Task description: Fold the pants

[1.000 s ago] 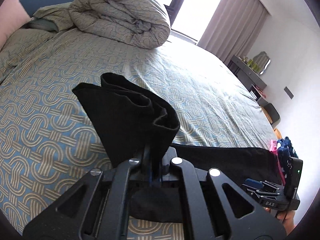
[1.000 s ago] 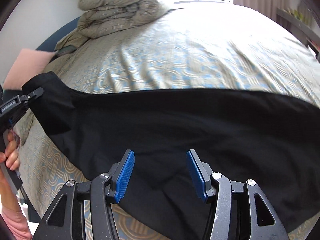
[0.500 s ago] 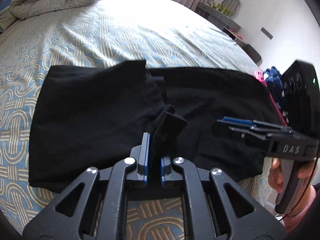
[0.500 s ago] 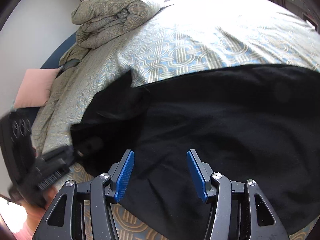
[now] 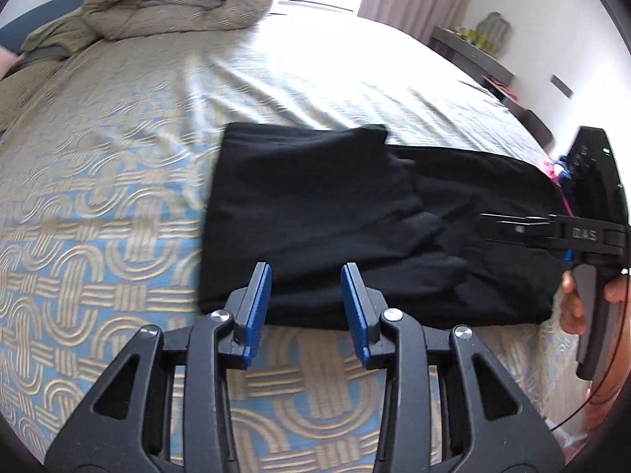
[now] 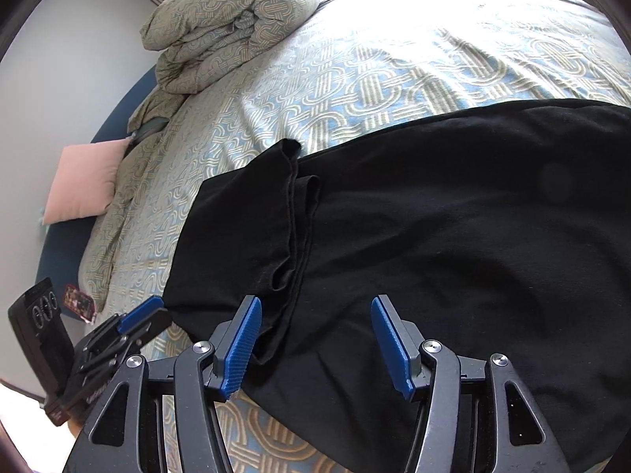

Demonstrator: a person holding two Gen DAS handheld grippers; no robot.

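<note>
The black pants [image 5: 355, 216] lie flat on the patterned bed cover [image 5: 98, 216], with the leg end folded over onto the rest; the folded hem [image 6: 294, 232] shows in the right wrist view, on the pants [image 6: 453, 236]. My left gripper [image 5: 305, 280] is open and empty, just above the near edge of the folded part. My right gripper [image 6: 315, 323] is open and empty, low over the pants near their front edge. The right gripper also shows in the left wrist view [image 5: 512, 222] at the right, and the left gripper in the right wrist view [image 6: 138, 315] at the lower left.
A rolled duvet [image 5: 177, 0] lies at the head of the bed, also seen in the right wrist view [image 6: 232, 19]. A pink pillow [image 6: 83, 181] sits by the blue headboard. A dark shelf [image 5: 473, 55] stands by the far wall. Pink and blue items [image 5: 560, 169] lie beyond the pants.
My left gripper carried the leg end over onto the rest of the pants, then opened and let it go. It has drawn back a little. The right gripper stayed open.
</note>
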